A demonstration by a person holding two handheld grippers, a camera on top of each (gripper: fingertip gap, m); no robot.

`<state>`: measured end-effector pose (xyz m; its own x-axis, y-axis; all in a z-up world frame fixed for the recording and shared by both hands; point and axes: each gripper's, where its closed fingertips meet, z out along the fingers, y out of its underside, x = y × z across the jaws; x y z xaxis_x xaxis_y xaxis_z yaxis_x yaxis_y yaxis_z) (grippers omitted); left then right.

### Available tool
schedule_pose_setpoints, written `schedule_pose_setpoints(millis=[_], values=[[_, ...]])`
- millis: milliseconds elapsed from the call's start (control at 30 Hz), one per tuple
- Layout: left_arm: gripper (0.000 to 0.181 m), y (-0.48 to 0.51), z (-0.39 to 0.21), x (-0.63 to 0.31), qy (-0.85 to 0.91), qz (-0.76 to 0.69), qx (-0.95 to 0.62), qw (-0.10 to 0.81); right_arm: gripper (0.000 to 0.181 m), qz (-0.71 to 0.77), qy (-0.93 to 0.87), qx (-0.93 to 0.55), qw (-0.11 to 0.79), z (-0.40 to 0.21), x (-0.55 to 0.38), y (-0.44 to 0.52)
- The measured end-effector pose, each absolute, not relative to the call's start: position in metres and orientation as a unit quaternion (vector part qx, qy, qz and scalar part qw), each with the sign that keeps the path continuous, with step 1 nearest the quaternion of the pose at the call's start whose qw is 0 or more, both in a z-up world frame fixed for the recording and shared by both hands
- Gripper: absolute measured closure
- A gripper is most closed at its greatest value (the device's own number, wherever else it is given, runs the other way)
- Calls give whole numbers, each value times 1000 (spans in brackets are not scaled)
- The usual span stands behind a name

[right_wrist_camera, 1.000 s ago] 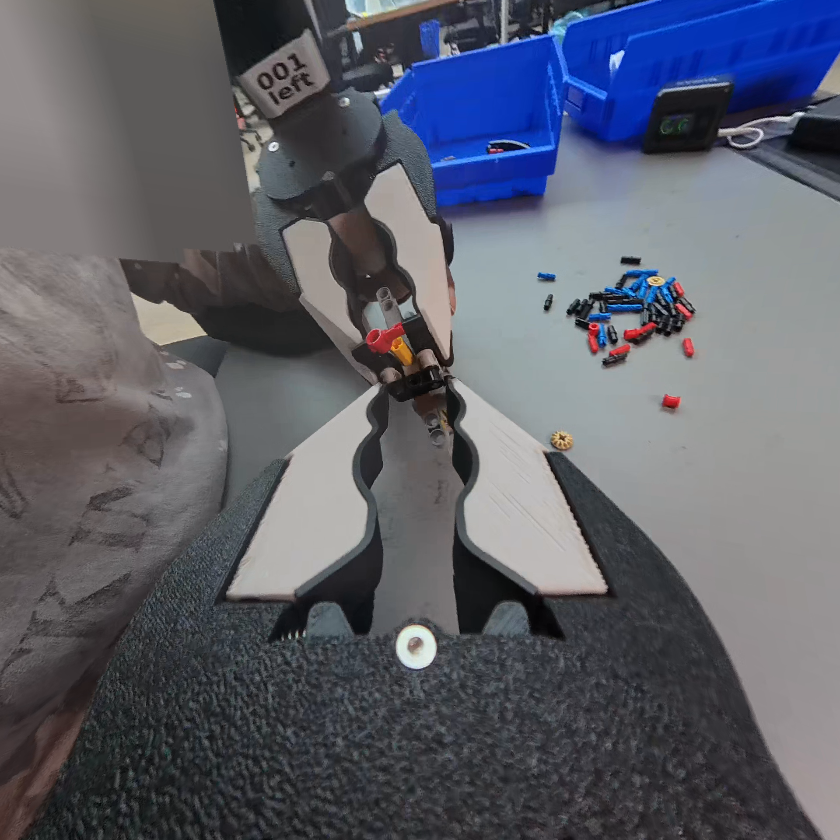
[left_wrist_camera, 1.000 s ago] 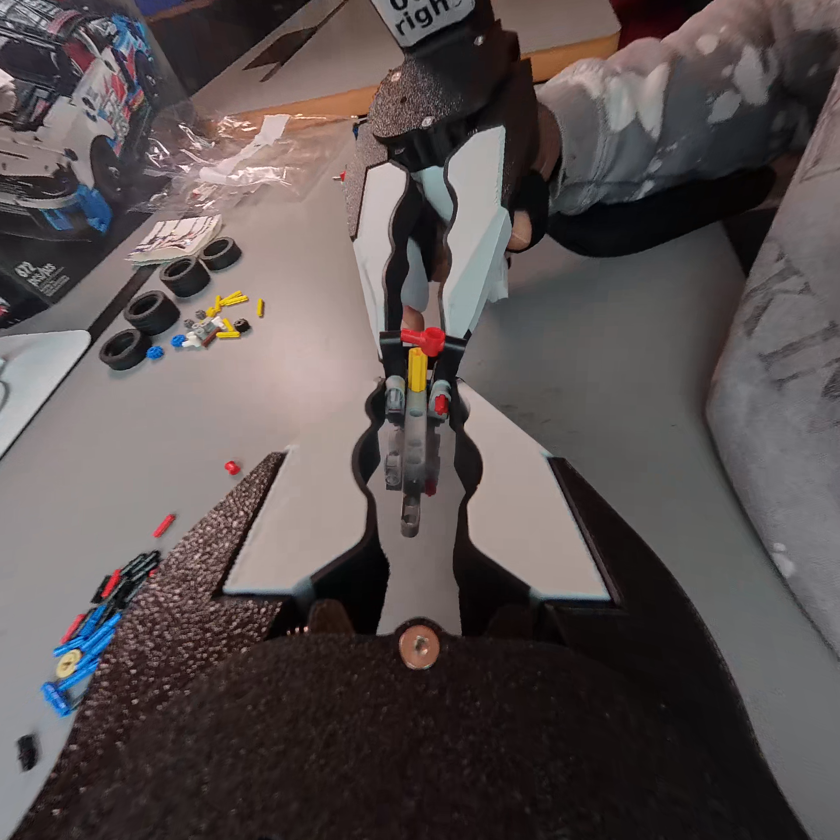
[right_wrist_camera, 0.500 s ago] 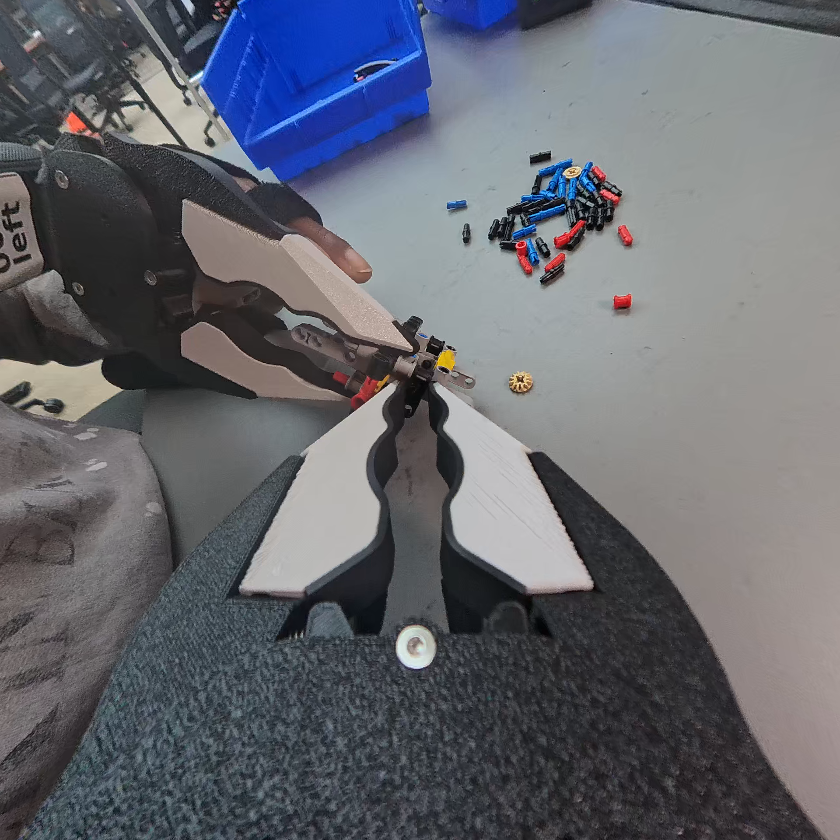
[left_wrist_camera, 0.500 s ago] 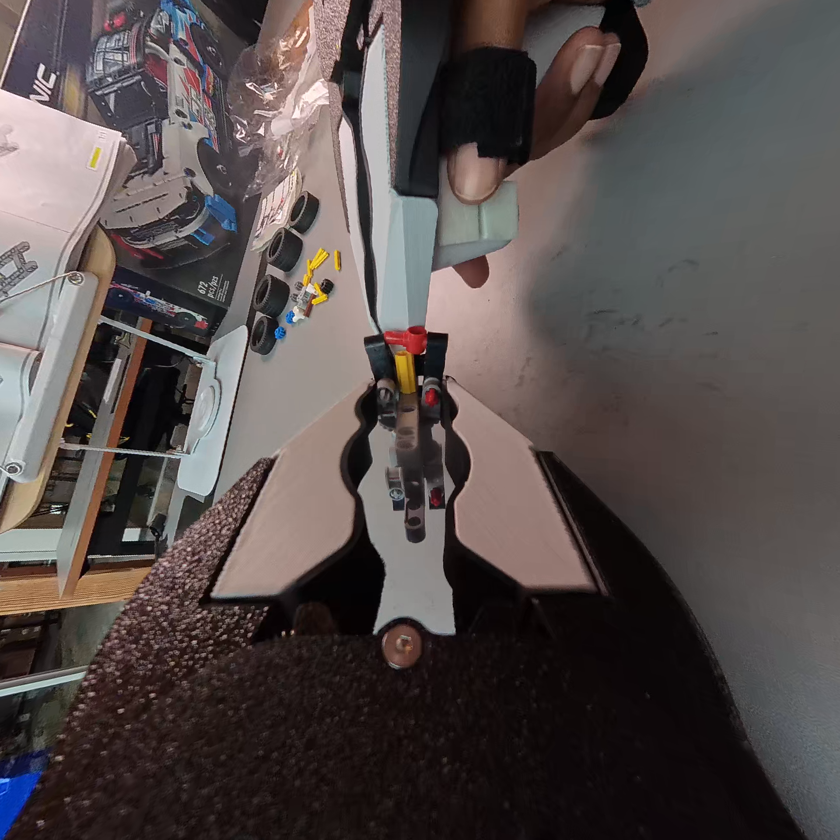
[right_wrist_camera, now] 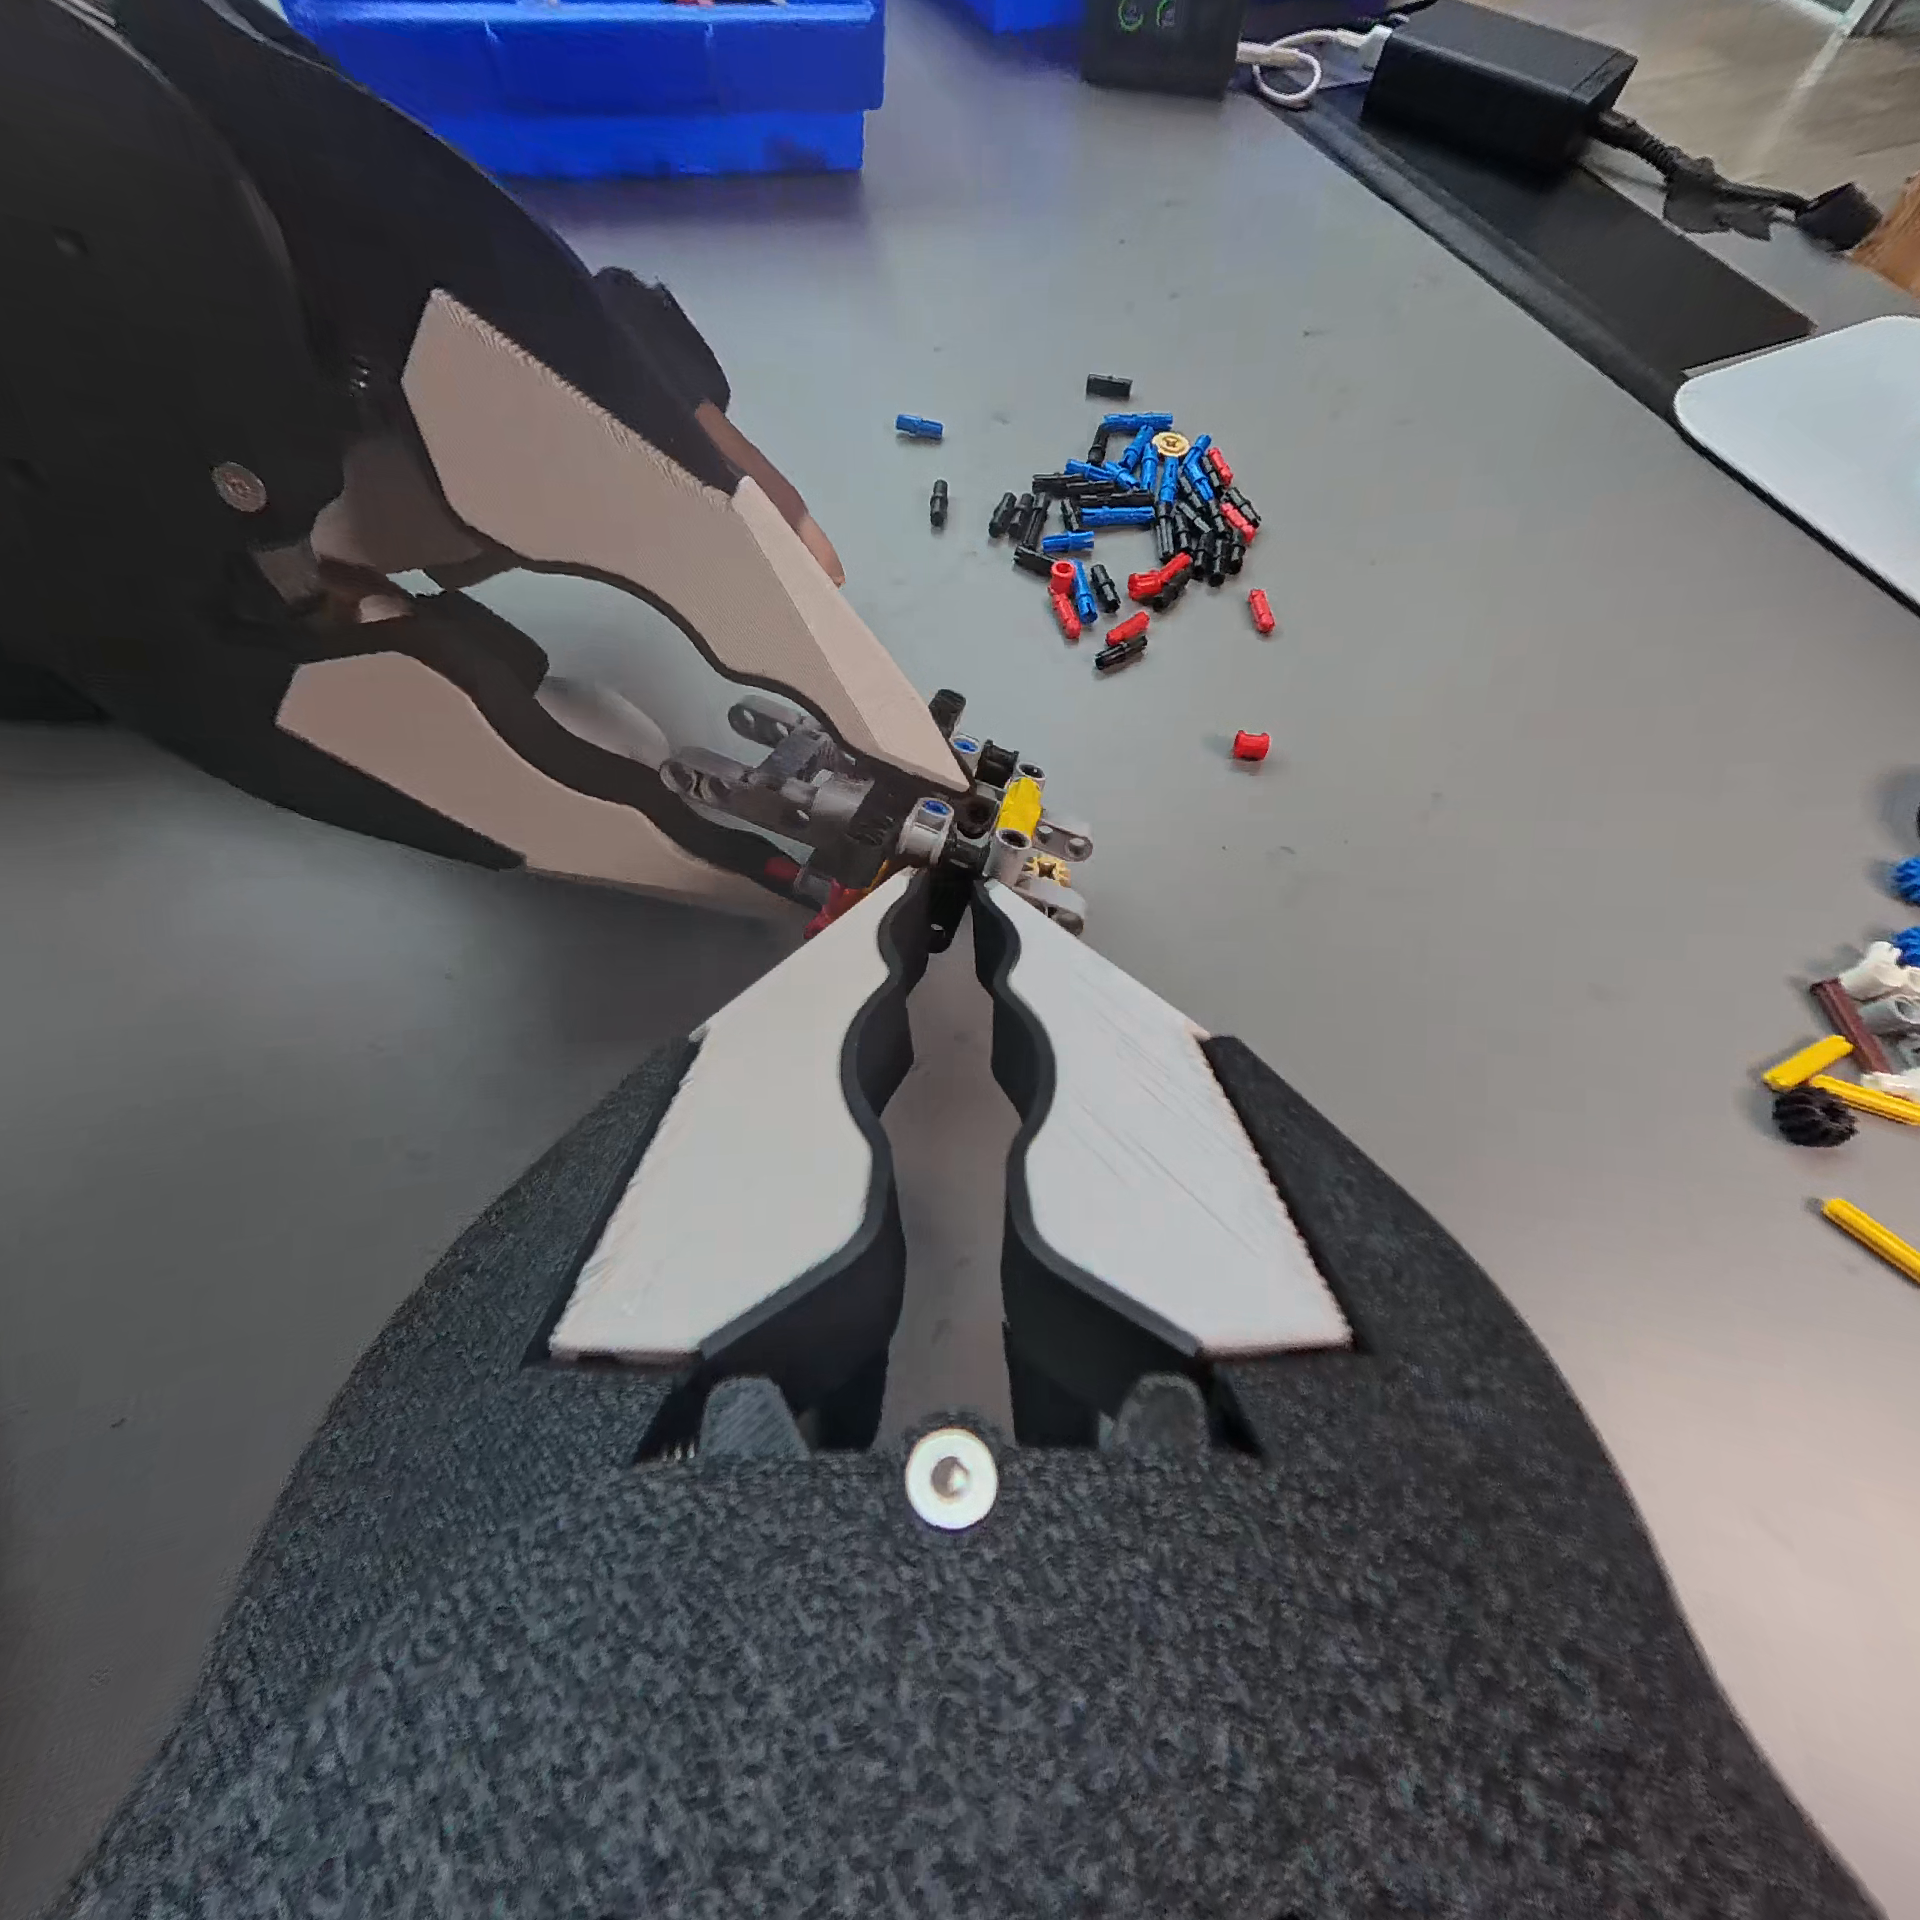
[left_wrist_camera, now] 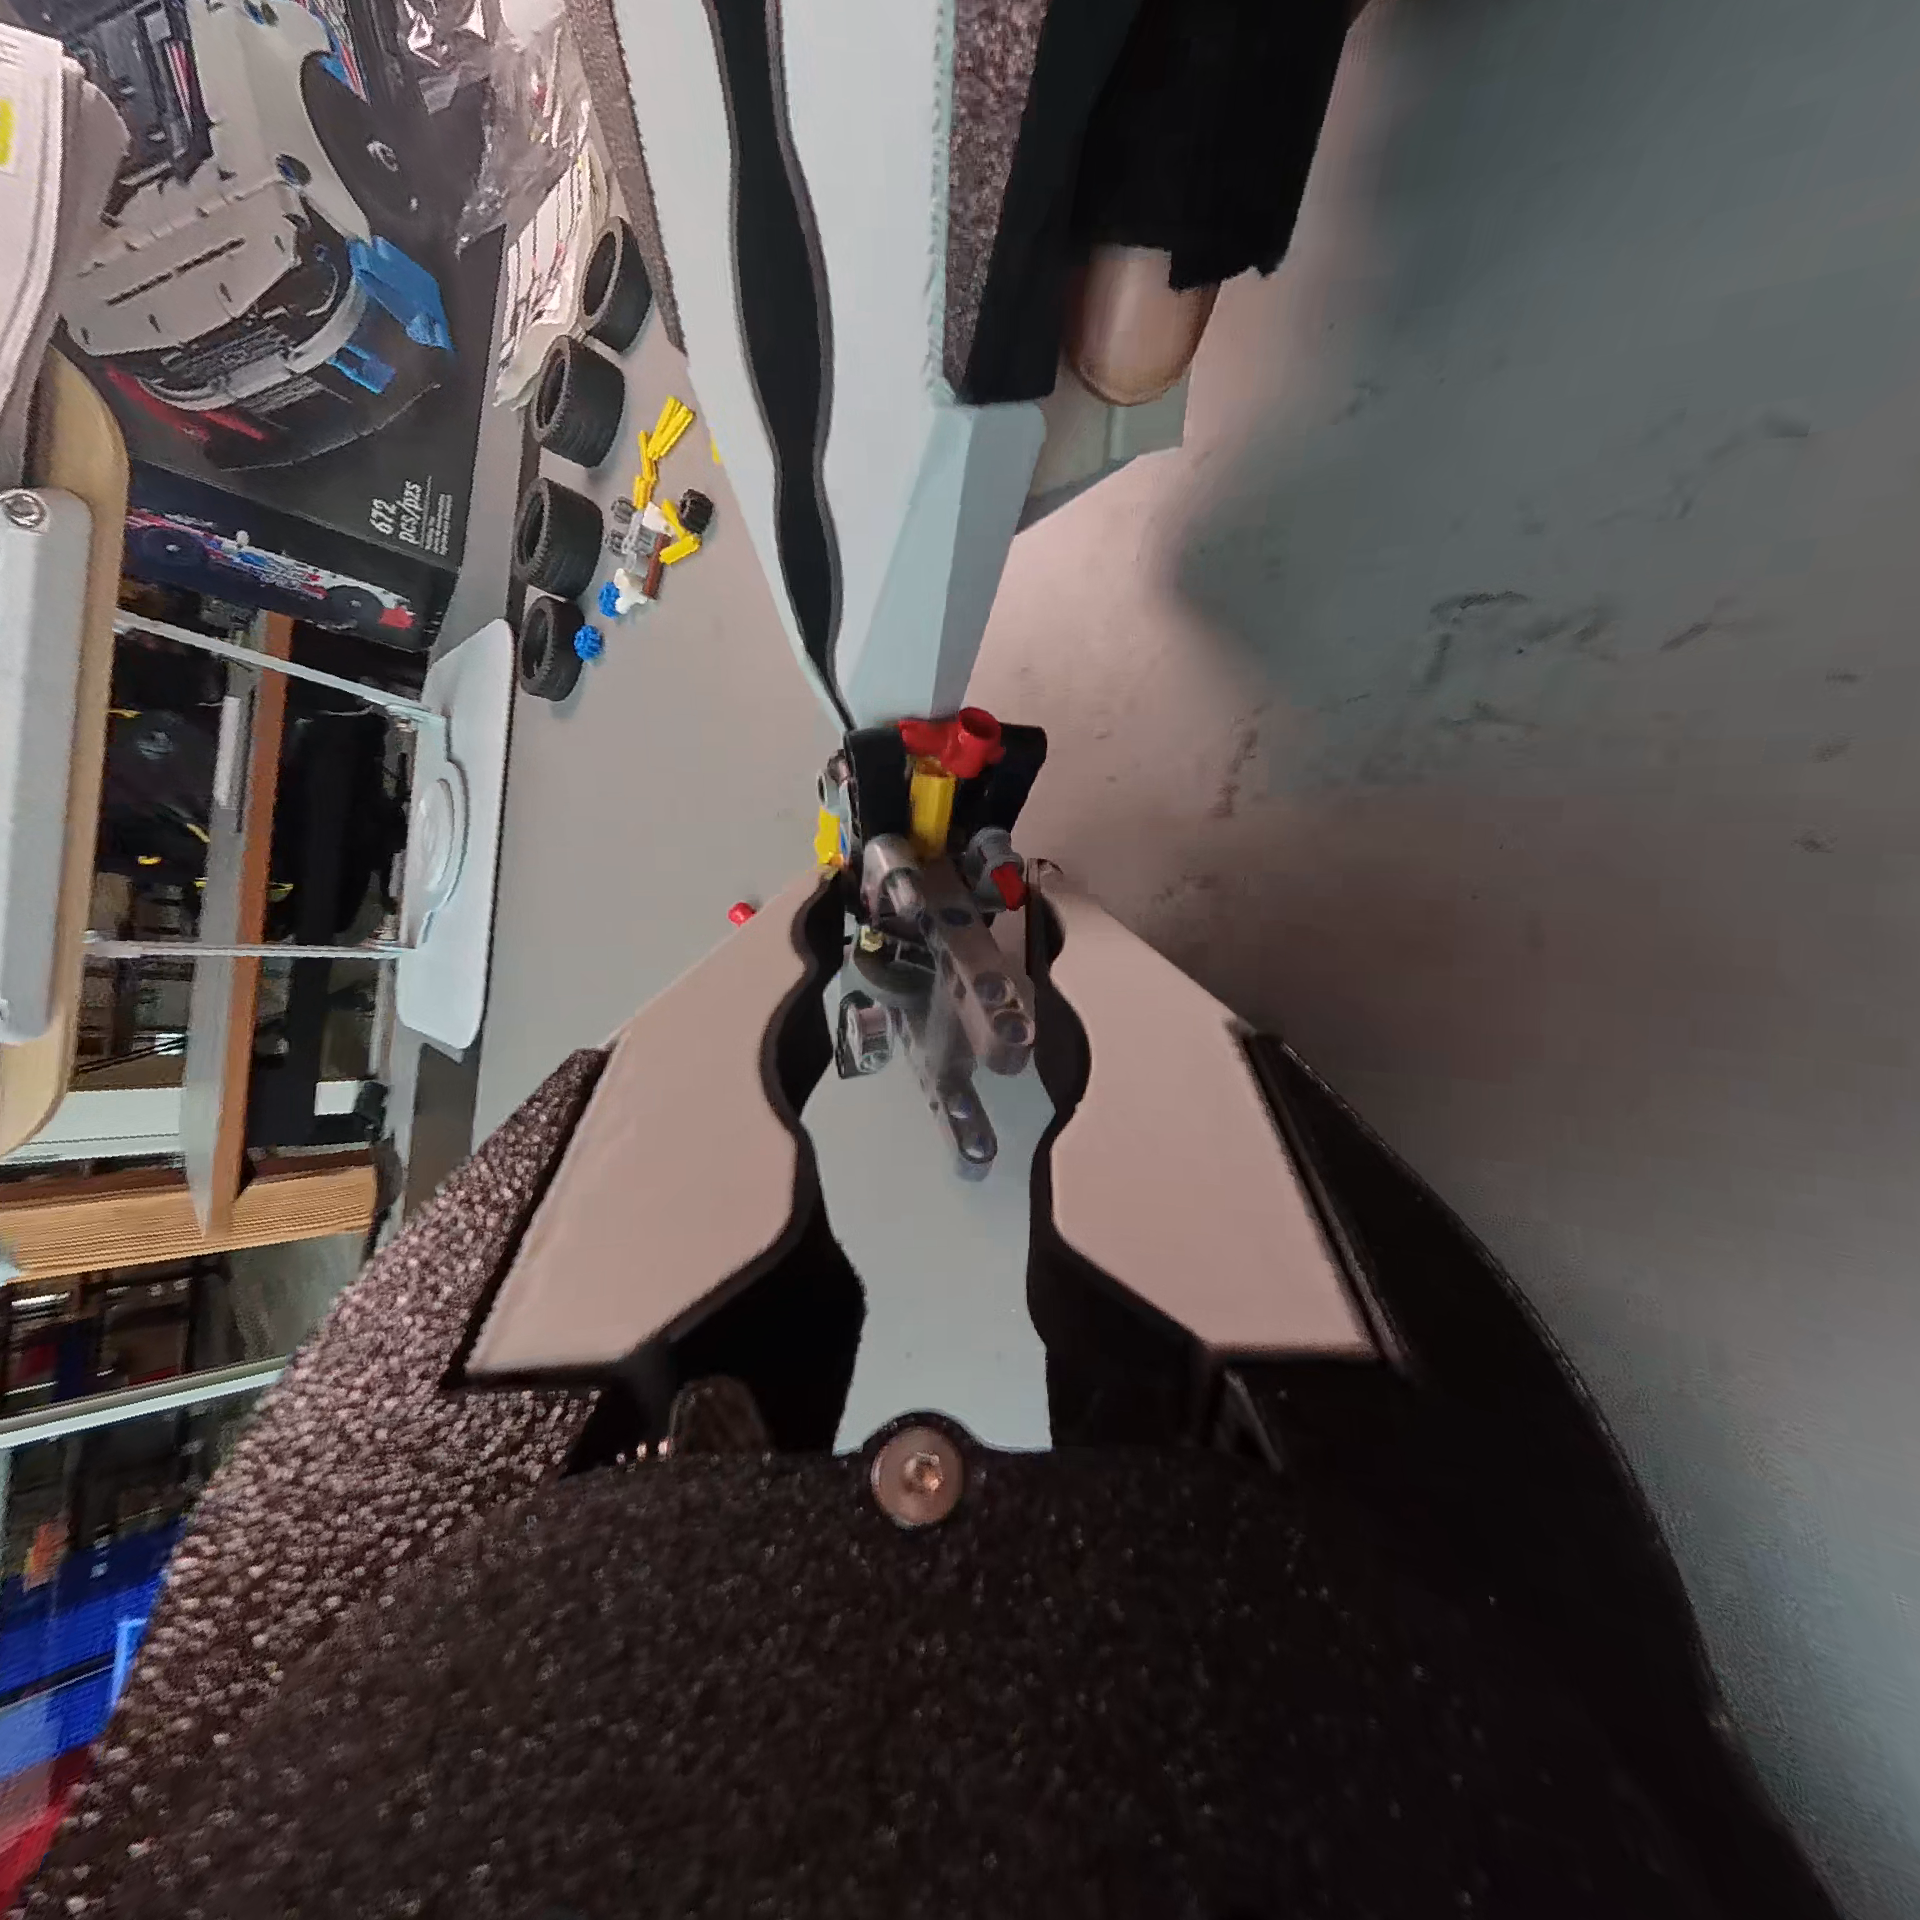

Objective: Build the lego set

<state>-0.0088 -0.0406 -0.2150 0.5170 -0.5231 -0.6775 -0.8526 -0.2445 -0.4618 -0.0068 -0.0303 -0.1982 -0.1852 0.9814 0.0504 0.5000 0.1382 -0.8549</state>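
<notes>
Left gripper (left_wrist_camera: 935,904): jaws closed on the small grey, black and yellow Lego sub-assembly (left_wrist_camera: 930,935), clamping it near its middle; a grey holed beam trails back between the fingers toward the gripper body.

Right gripper (right_wrist_camera: 948,914): jaws nearly together, pinching a black piece at the other end of the same sub-assembly. The two grippers meet tip to tip at an angle.

Where the build sits: held clear above the grey worktop (right_wrist_camera: 1455,831), between the two grippers; whether any part touches the surface I cannot tell.

Long axis: runs along the left gripper's fingers, beam end back toward that gripper's body, black frame with red cross-pin (left_wrist_camera: 951,736) and yellow piece pointing out toward the right gripper.

Nearby loose parts: heap of small blue, black and red pins (right_wrist_camera: 1132,520) beyond the build; a lone red bush (right_wrist_camera: 1250,745) just right of it; yellow axles and small grey bits (right_wrist_camera: 1860,1049) at the right edge.

Farther out: four black rubber tyres (left_wrist_camera: 566,468) in a row beside the printed set box (left_wrist_camera: 260,312); blue plastic bin (right_wrist_camera: 623,83) at the back.

Progress, my reading: early. Only one small cluster is joined; tyres unmounted, pins mostly unused, no chassis or bodywork visible. Most of the set remains.
</notes>
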Motion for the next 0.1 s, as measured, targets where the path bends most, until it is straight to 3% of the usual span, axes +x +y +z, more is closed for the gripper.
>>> schedule_pose_setpoints(millis=[100], values=[[151,-36,-215,-14,454,236,-753,413,176,369,-656,-570,330,-202,-9,-24]])
